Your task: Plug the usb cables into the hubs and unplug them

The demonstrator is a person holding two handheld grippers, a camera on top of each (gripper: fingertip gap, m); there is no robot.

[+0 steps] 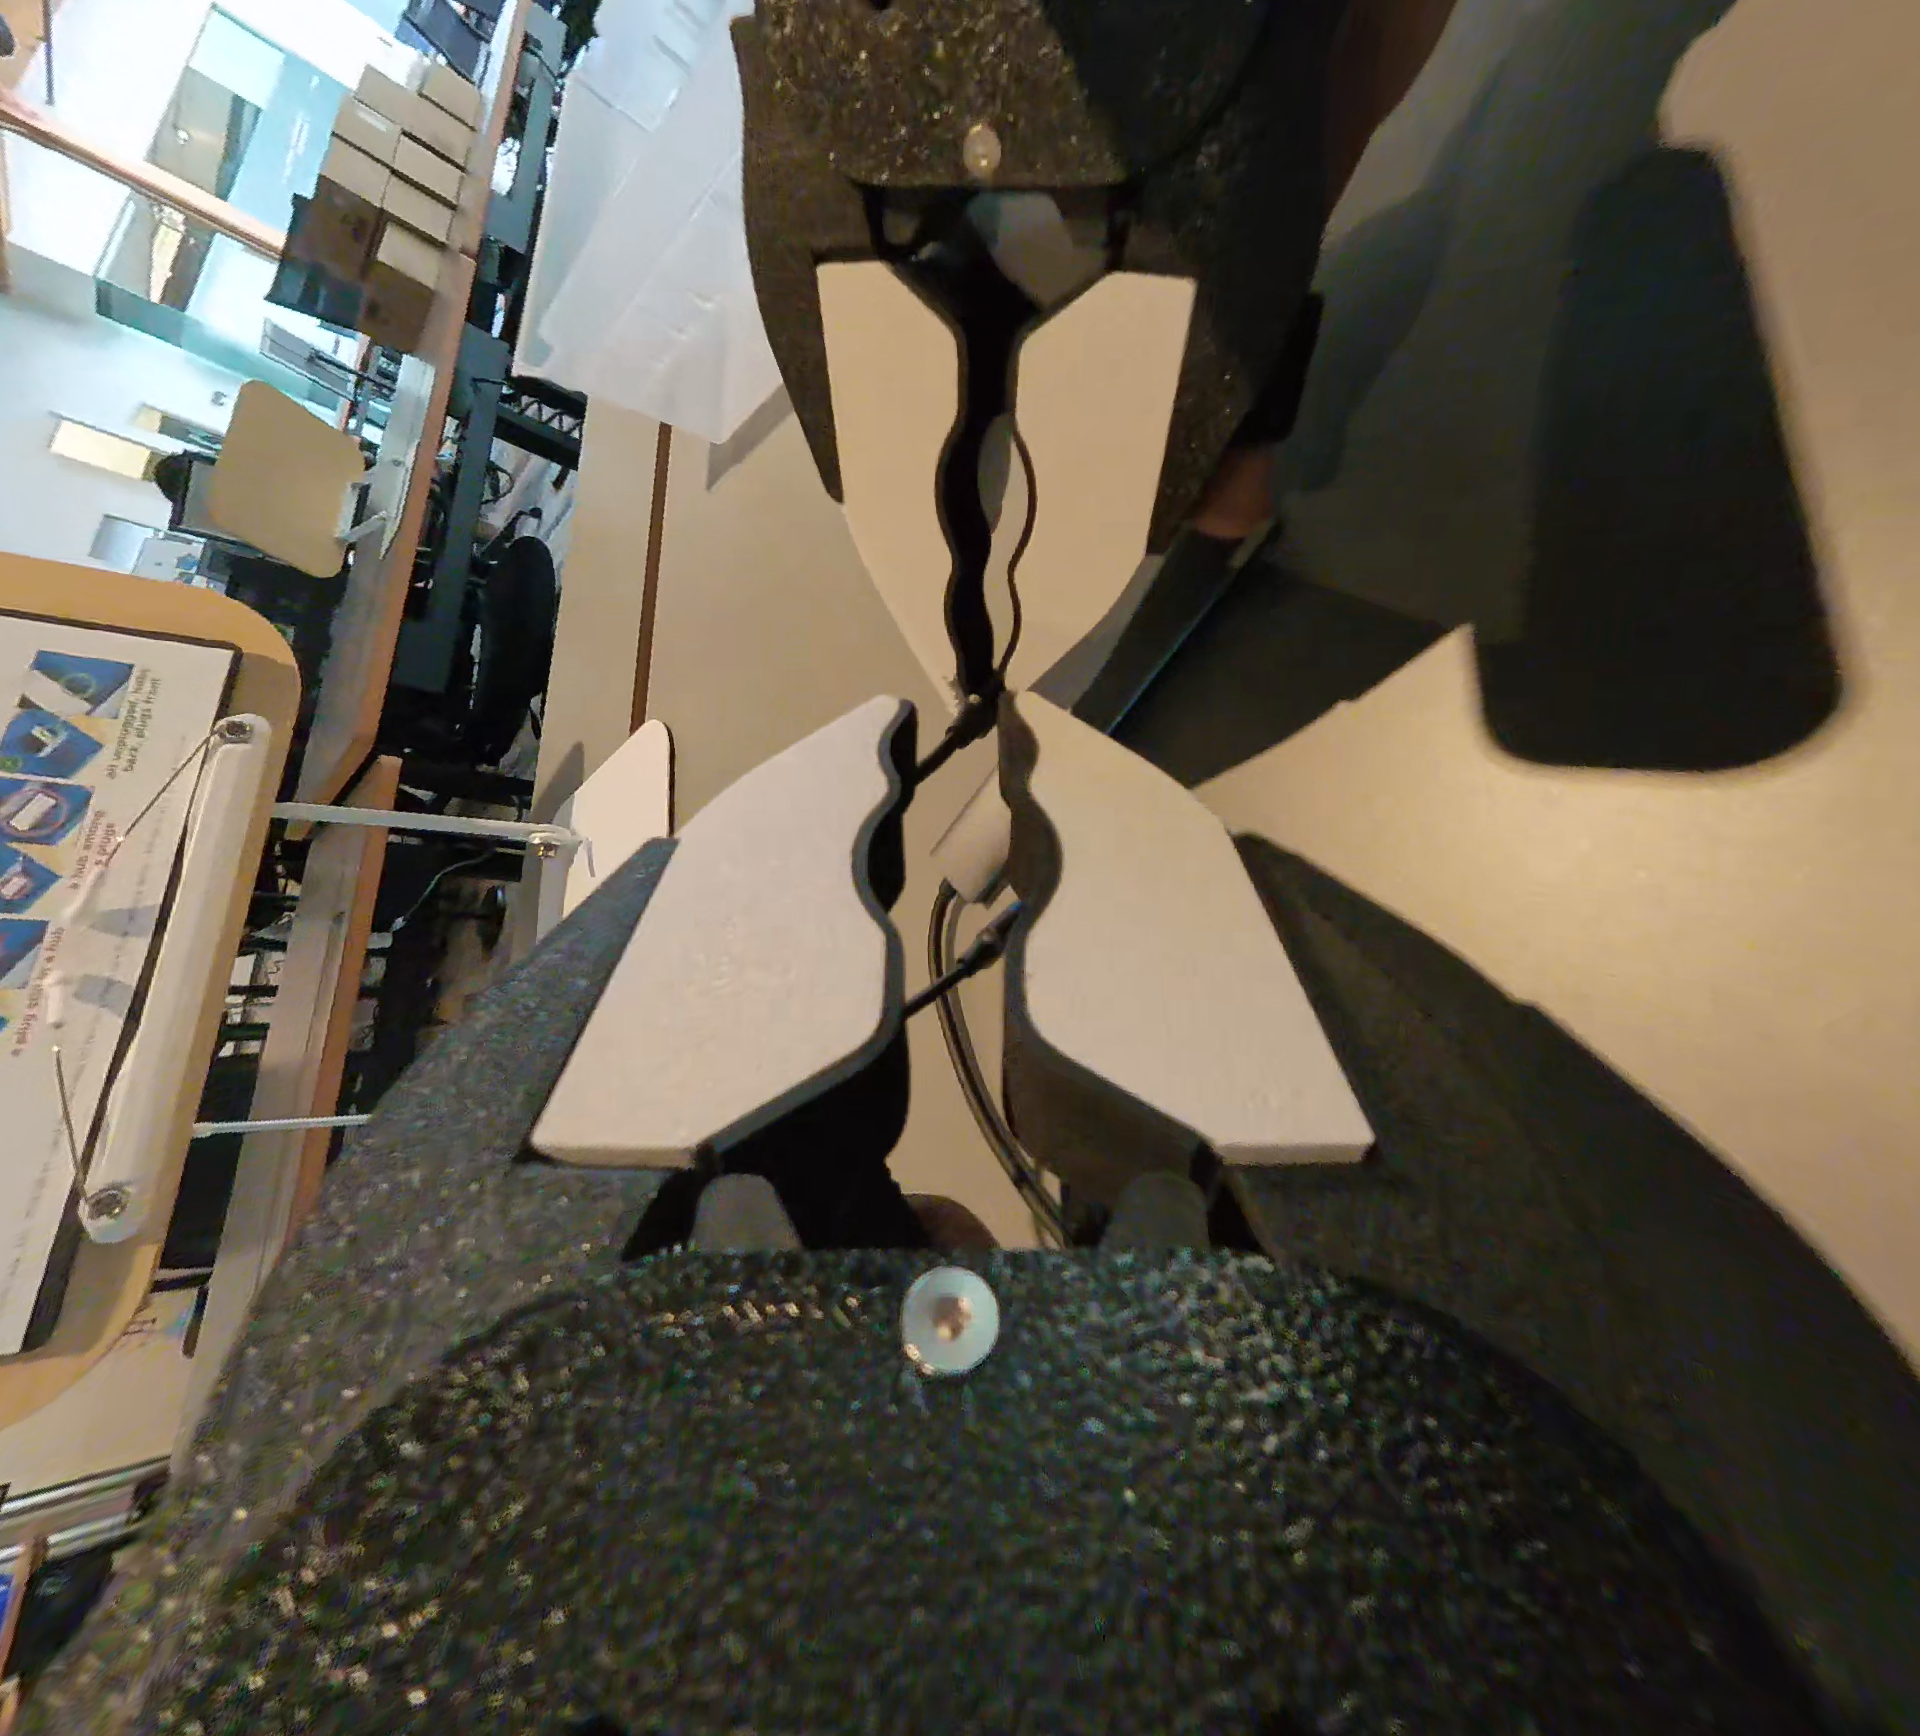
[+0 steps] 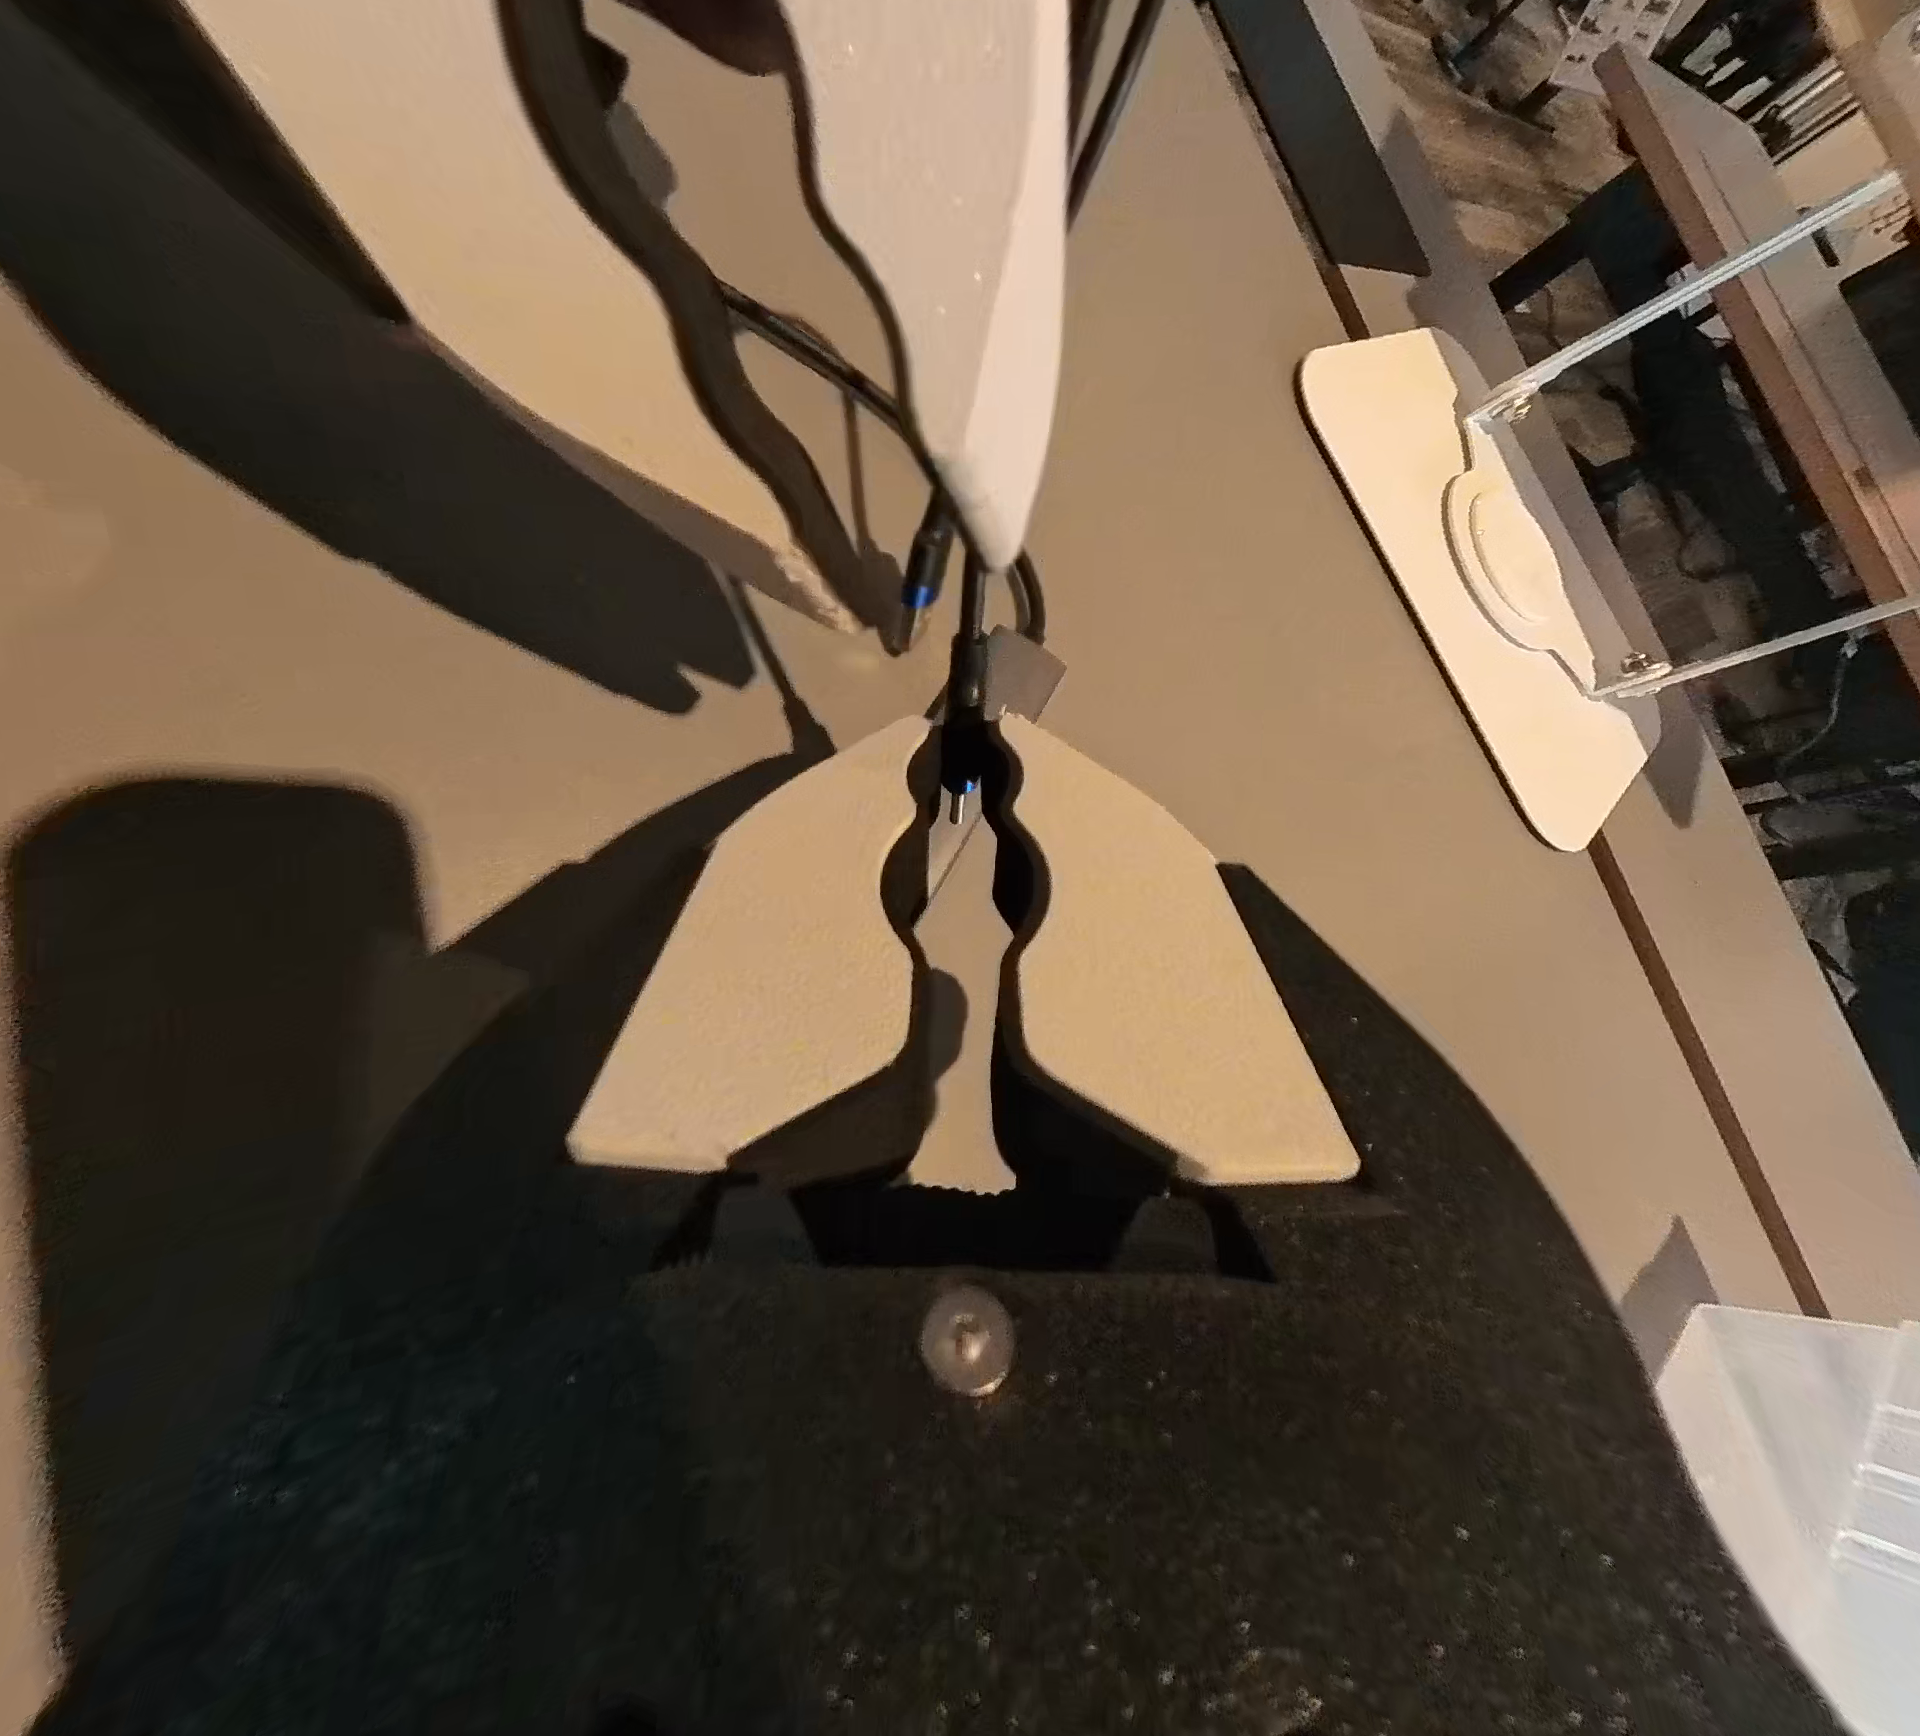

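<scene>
Left gripper: my jaws stand narrow, tips close around a small white hub; its pale body sits between my pads, so I judge I am holding it, though the contact is partly hidden.

Right gripper: jaws nearly shut, tips pinched on a black usb cable at its plug end; a metal pin with a blue band shows in the gap behind the tips.

Meeting point: the two grippers face each other tip to tip above the beige table, the hub and the plug held between them.

Hub, from the right wrist view: a grey-white block just beside the black plug, touching it as far as I can tell.

Second plug: another black connector with a blue ring hangs free near the hub, not in any port I can see.

Other leads: thin black wires trail past the hub toward my left gripper.

Progress: I cannot tell whether this plug is seated or just out; at least the free connector is left to handle.

Edge of table: a white base plate with a clear acrylic stand sits well apart.
</scene>
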